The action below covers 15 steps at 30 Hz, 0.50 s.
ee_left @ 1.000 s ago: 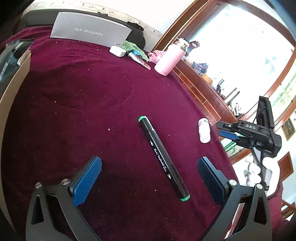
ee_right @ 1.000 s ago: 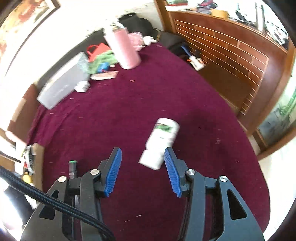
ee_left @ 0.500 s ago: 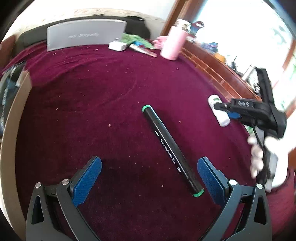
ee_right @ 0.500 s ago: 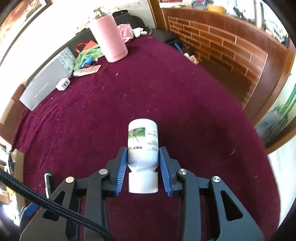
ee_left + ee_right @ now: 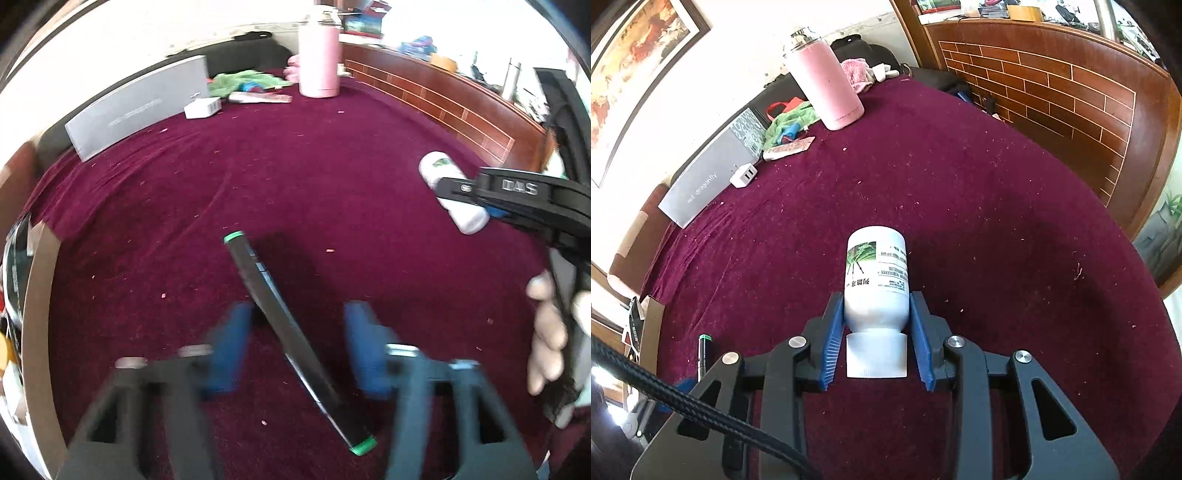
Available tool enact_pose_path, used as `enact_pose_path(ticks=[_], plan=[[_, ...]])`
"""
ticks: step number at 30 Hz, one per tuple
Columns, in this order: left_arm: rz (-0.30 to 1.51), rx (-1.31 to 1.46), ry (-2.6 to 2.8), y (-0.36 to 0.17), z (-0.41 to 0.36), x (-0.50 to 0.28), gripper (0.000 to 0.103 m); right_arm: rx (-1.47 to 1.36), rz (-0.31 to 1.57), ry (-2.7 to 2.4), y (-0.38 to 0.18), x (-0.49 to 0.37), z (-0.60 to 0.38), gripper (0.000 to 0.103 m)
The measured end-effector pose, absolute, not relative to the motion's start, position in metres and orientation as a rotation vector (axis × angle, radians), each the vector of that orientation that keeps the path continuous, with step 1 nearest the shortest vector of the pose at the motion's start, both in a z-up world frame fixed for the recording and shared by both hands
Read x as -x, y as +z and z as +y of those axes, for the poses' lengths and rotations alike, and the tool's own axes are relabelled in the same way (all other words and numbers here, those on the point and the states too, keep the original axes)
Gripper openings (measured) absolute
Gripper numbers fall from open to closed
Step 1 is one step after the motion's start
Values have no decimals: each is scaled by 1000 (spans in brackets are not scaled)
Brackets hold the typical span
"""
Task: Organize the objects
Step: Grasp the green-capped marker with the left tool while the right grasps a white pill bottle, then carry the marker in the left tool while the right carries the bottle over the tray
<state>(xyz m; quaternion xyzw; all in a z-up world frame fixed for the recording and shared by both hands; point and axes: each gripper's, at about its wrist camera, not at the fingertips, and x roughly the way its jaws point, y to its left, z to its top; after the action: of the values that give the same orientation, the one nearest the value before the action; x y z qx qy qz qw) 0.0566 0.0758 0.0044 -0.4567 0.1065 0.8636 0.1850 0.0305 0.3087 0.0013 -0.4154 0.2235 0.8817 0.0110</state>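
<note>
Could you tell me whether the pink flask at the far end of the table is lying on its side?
No, the pink flask stands upright on the maroon cloth.

White bottle [image 5: 876, 280] lying cap-toward-cam in right claw [image 5: 876, 341]; black green-tipped marker [image 5: 291, 336] flat on cloth.

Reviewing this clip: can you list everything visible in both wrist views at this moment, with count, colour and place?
white bottle: 1, white with green label, lying between the right gripper's pads
marker: 1, black with green ends, on the cloth between the left gripper's pads
pink flask: 1, pink, upright at the far edge
grey box: 1, grey, far left edge
charger: 1, white, beside the grey box
green cloth: 1, green, far edge
pink cloth: 1, pink, behind the flask
red cloth: 1, dark red, covers the table
left gripper: 1, black, blue pads, blurred
right gripper: 1, black, blue pads
</note>
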Motion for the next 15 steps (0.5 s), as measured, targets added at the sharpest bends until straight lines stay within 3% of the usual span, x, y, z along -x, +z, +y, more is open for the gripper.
enact_pose_path(ticks=[9, 15], plan=[[106, 1318, 2381, 9, 33, -75, 11, 1275, 740, 2766, -1, -30, 313, 33], [25, 1235, 2438, 30, -6, -102, 11, 1273, 646, 2770, 1, -30, 306, 33]])
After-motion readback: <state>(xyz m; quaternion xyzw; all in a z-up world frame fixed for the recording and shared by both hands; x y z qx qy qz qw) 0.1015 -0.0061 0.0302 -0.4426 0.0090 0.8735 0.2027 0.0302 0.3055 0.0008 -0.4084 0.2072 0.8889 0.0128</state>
